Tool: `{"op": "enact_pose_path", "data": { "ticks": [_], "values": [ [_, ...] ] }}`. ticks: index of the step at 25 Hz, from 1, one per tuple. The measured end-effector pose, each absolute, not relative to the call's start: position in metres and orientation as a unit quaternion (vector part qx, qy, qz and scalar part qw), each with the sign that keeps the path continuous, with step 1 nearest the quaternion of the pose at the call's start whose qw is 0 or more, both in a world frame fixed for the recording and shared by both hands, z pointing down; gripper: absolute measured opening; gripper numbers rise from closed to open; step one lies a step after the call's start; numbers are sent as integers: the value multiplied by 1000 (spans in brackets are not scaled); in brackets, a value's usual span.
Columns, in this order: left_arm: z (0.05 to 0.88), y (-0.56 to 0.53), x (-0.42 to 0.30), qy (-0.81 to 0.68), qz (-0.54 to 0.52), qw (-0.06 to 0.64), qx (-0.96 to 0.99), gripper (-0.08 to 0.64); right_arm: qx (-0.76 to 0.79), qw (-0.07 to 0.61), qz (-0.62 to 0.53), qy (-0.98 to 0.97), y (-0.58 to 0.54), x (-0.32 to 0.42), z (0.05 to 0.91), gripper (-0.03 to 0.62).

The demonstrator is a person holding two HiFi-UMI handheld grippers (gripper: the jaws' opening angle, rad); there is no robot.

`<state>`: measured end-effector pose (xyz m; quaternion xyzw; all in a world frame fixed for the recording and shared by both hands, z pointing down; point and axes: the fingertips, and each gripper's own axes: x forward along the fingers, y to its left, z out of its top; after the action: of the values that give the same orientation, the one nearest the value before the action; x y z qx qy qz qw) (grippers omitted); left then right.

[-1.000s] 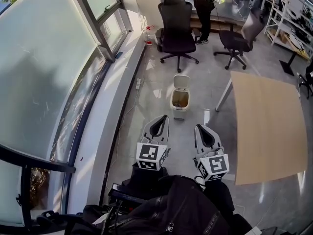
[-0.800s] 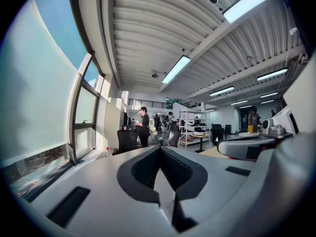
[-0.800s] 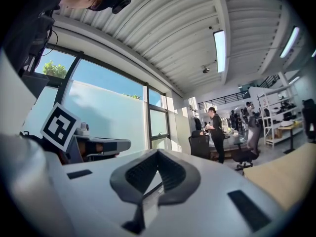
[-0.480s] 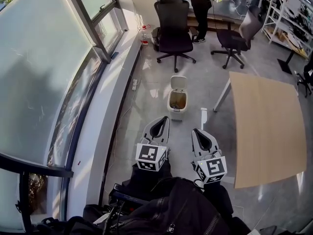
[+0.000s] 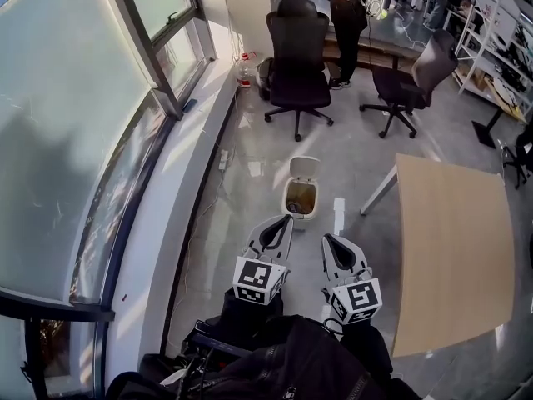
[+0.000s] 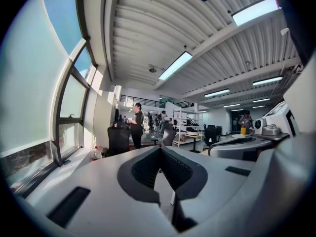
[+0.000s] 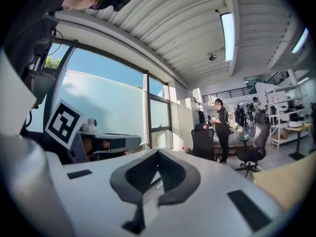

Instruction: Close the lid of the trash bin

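Both tongs are clenched with nothing in them. The left gripper [image 5: 277,226] has its jaws pressed together at the tips in its own view [image 6: 159,152], and the right gripper [image 5: 333,244] looks the same [image 7: 158,154]. They're held side by side, pointing roughly level across the grey polished floor [image 5: 350,161].

The small white trash bin [image 5: 304,213] stands on the floor just past the left tong's tips. Its flip lid [image 5: 305,168] is upright and open, and the inside is brownish.

There's plenty of room around it. The long white window ledge [image 5: 179,215] runs down the floor's left edge. The pale wooden table [image 5: 450,248] fills the right, with its white leg [image 5: 379,192] near the bin. Open floor stretches behind to a black office chair [image 5: 297,57], a grey swivel chair [image 5: 412,77] and a person standing in dark clothes [image 5: 346,23].

Only the head view shows the bin. The gripper views look higher, at the ribbed ceiling with strip lights [image 6: 175,65]. The right gripper view also catches the left tong's marker cube [image 7: 63,124].
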<state>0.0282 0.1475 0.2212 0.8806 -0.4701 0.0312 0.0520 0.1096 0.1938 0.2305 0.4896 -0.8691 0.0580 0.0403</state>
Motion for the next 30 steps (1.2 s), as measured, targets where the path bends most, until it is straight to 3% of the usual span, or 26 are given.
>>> {"op": "enact_pose_path", "data": {
  "ticks": [10,17,30],
  "values": [
    [263,26,-7,-467,80,78,877,2,485,63,89,-867,70,74,256,6],
    [325,-36,-40,-460,111,151,868,2,483,115,132,-858,10,41,300,6],
    [448,-86,-17,-458,177,217,844,2,466,172,221,-839,-43,59,422,6]
  ]
}}
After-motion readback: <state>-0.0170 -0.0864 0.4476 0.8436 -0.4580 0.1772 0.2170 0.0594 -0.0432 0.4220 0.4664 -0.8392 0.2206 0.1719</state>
